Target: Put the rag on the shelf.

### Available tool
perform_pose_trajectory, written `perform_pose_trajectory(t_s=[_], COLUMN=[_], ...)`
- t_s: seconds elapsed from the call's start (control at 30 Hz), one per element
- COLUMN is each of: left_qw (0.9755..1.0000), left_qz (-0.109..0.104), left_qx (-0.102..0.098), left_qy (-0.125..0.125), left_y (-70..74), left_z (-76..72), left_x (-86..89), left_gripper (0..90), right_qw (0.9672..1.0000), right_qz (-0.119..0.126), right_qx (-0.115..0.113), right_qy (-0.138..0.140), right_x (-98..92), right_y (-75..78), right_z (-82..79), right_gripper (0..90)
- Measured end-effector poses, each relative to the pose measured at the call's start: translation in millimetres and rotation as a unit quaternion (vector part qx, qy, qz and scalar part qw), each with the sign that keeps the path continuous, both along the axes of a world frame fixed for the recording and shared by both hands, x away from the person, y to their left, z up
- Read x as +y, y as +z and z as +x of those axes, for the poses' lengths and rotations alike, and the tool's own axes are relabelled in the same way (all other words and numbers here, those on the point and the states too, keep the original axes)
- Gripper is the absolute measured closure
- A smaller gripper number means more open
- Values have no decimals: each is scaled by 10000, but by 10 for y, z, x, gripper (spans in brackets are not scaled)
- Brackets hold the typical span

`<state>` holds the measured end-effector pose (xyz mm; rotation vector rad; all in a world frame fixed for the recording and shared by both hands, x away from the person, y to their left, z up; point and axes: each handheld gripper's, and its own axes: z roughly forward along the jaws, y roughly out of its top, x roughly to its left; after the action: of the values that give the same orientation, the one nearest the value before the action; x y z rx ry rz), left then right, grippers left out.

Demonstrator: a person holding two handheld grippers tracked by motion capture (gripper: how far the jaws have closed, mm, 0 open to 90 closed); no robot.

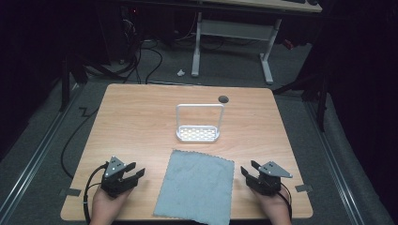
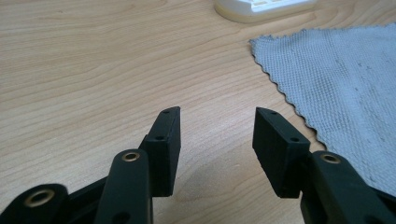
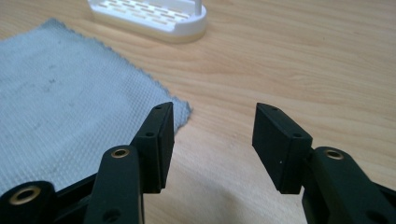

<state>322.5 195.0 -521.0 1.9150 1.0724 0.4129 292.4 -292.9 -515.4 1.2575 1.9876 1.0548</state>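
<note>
A grey cloth [image 1: 196,183] lies flat on the wooden table [image 1: 141,117] near its front edge, between my two grippers. My left gripper [image 1: 134,172] rests at the cloth's left, open, with bare wood between its jaws; in the left gripper view [image 2: 217,135] the cloth [image 2: 341,74] lies to the right. My right gripper [image 1: 248,169] sits at the cloth's right side, open and holding nothing. Seen from the right gripper view [image 3: 215,135], the cloth's corner [image 3: 60,102] reaches just behind the left jaw.
A white slotted rack [image 1: 198,133] with a tall wire handle stands behind the cloth at mid-table, its base visible in both gripper views [image 2: 261,8] [image 3: 154,16]. A dark round hole [image 1: 223,99] marks the table's far side. Another desk's legs [image 1: 267,61] and cables stand on the floor beyond.
</note>
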Motion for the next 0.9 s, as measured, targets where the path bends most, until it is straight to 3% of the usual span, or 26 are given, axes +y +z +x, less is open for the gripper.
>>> perform_pose_trajectory(t_s=[0.13, 0.63, 0.8, 0.9], left_qw=[9999, 9998, 9993, 9985], left_qz=[-71, -133, -206, -233], left_qx=[109, 87, 183, 244], left_qy=[3, -98, -260, -426], left_y=[-36, -7, 21, 35], left_z=[15, -4, -25, -43], left_x=[9, -65, -169, -269], left_gripper=[521, 516, 562, 616], right_qw=[9999, 9998, 9995, 9986], right_qz=[102, 162, 189, 155], right_qx=[52, 116, 179, 252], right_qy=[-56, 7, 189, 436], right_x=[-68, -55, 3, 92], right_y=[-9, -10, -4, 6], right_z=[8, 0, -44, -101], right_gripper=[495, 506, 543, 570])
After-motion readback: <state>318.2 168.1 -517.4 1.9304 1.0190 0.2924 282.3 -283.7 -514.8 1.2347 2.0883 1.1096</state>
